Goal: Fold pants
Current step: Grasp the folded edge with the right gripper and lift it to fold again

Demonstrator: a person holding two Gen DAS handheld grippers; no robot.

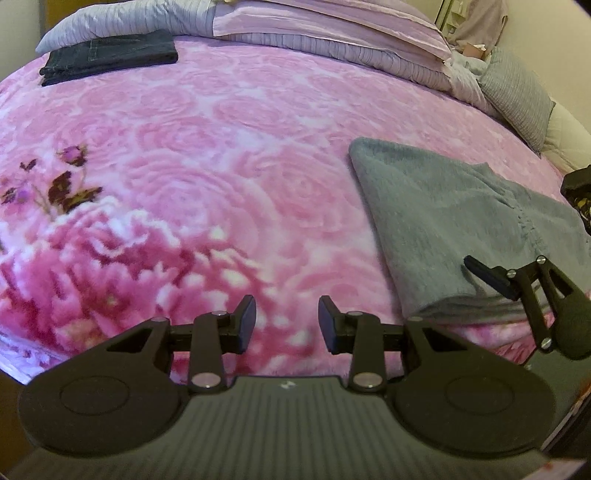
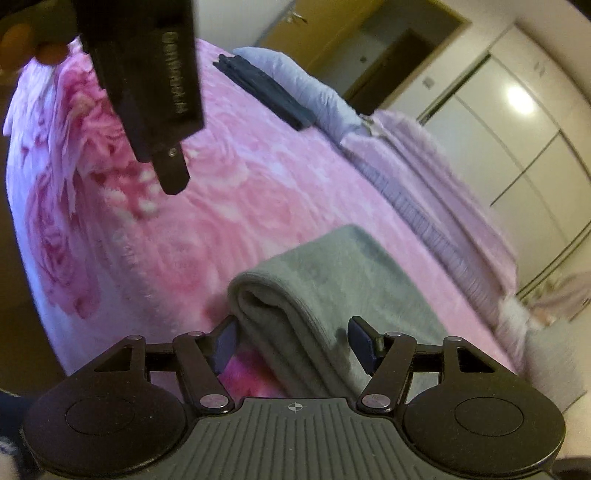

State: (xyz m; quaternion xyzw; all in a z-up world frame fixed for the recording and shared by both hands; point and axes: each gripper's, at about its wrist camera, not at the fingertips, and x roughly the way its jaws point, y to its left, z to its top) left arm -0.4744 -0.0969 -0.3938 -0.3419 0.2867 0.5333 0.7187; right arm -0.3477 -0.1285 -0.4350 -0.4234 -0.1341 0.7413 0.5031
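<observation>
The left wrist view looks along the pink rose blanket (image 1: 229,155) toward the head of the bed. At far left, near the pillows (image 1: 332,33), lies a folded pair of dark jeans (image 1: 110,57). Low in the middle the left gripper (image 1: 287,325) points down at bare blanket, its jaws partly apart with nothing between them. To the right lie the grey pants (image 1: 461,229), folded into a thick stack near the bed's near edge. The right gripper (image 1: 517,280) reaches over their near corner from the right; only one finger and the linkage show here, so its hold cannot be judged from this side.

The right wrist view adds what is hidden there. At upper left the left gripper's dark body (image 2: 147,85) hangs tilted over the blanket (image 2: 258,177), with part of the person's hand (image 2: 26,48) at the corner. The right gripper (image 2: 291,343) stands wide open, straddling the folded end of the pants (image 2: 332,280). The left pad sits just beside the rounded fold and the right pad over the top layer, neither clearly pressing. Behind, at right, pale wardrobe doors (image 2: 517,147) and a doorway show, which the other view lacks. This view is tilted and blurred.
</observation>
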